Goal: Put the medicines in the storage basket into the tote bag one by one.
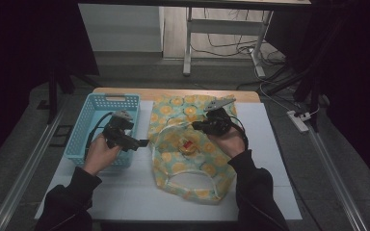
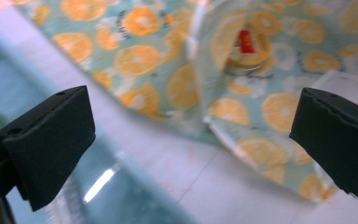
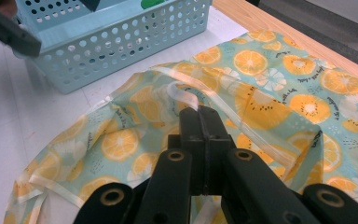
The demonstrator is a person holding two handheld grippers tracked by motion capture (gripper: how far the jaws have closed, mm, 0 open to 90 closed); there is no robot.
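The orange-print bag [image 1: 192,154] lies in the middle of the white worktop [image 1: 279,187], its mouth lifted open, with a small round thing with a red label [image 1: 188,146] inside. The right gripper [image 3: 199,112] pinches the bag's clear handle strip [image 3: 186,95] with jaws pressed together. The left gripper [image 1: 142,143] has its jaws spread and empty, beside the light blue basket [image 1: 84,120] near the left edge.

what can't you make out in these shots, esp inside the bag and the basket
- Item inside the bag: yellow with a red patch, too small in the high view, blurred in the left gripper view.
- Basket contents: hidden by the left gripper and hand.
- Green thing in the basket: cut off by the top edge, right gripper view.
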